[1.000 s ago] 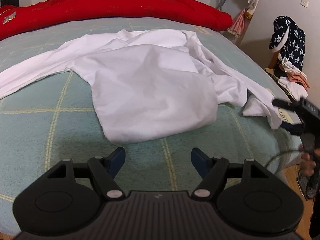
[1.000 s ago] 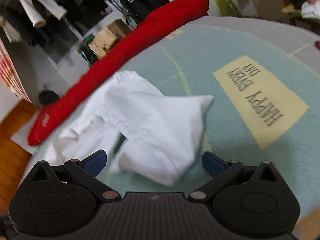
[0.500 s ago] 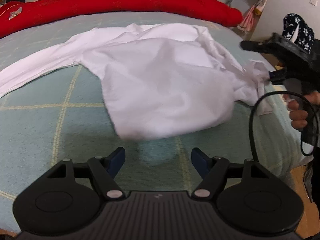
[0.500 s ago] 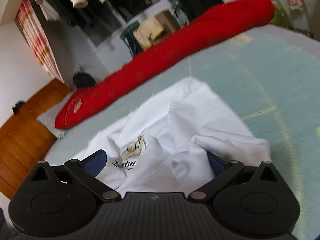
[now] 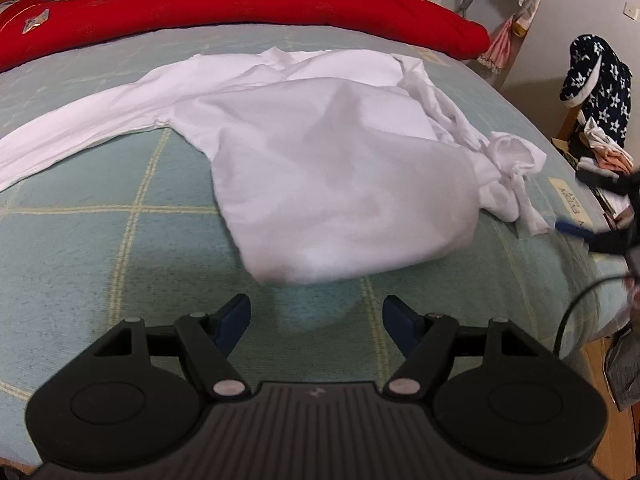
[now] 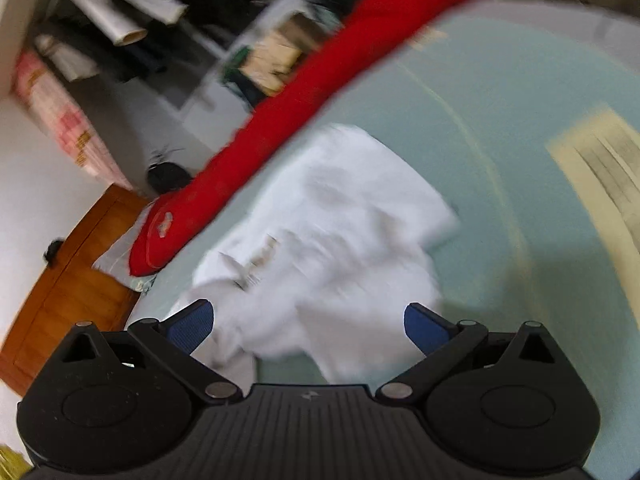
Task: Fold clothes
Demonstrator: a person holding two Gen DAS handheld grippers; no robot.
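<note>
A white long-sleeved shirt (image 5: pixel 328 168) lies on the pale green bed cover (image 5: pixel 100 240), one sleeve stretched out to the left. Its other sleeve (image 5: pixel 514 160) is bunched in a lump at the shirt's right side. My left gripper (image 5: pixel 316 320) stands open just short of the hem, with nothing between its fingers. At the bed's right edge my right gripper (image 5: pixel 588 208) is blurred, with its jaws apart beside the bunched sleeve. In the right wrist view, which is blurred by motion, the right gripper (image 6: pixel 308 324) is open over the crumpled shirt (image 6: pixel 332 240).
A long red bolster (image 5: pixel 240 4) runs along the far side of the bed. A navy star-patterned garment (image 5: pixel 596 76) and other clothes hang on a chair at the right. A cream printed patch (image 6: pixel 600 168), a wooden panel (image 6: pixel 68 280) and hanging clothes (image 6: pixel 120 20) also show.
The right gripper swung in over the right sleeve, then drew back toward the bed's right edge. The sleeve end now lies bunched against the shirt. The left gripper hardly moved.
</note>
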